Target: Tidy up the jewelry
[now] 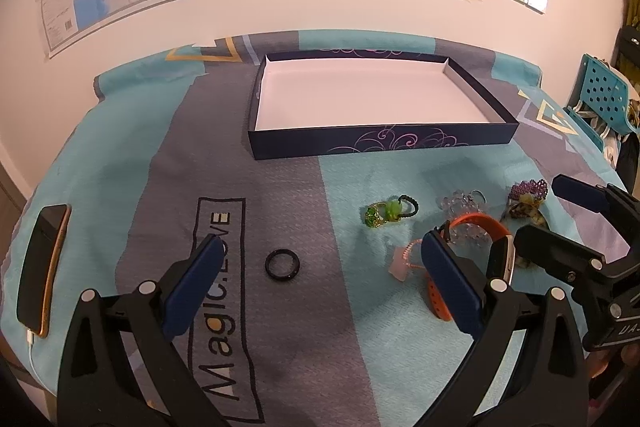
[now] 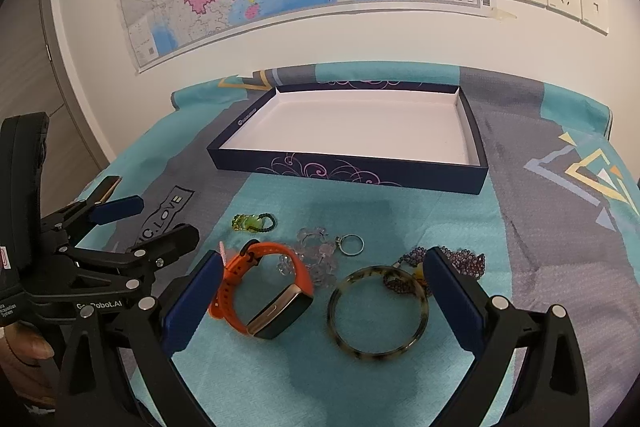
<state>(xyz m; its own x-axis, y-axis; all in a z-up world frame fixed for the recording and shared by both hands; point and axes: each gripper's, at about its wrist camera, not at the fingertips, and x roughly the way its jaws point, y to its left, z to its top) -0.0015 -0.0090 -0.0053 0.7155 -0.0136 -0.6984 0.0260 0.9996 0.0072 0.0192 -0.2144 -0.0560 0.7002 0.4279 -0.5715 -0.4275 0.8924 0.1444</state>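
Left gripper (image 1: 320, 259) jaws apart over black ring (image 1: 283, 263), bare cloth (image 1: 160, 155) around it. Right gripper (image 2: 322, 267) jaws apart above orange watch (image 2: 264, 291) and bangle (image 2: 378, 315). Box (image 2: 352, 171) stood empty beyond; purple beads (image 2: 468, 263) partly hidden, perhaps touching bangle.

Both views were lit warmly and evenly from overhead. Soft shadows were cast on the teal-and-grey patterned cloth (image 1: 140, 167), darkest toward 6 o'clock. Straight lines were bowed by fisheye distortion, and black vignetting was seen at the corners. Focus was kept sharp centrally.
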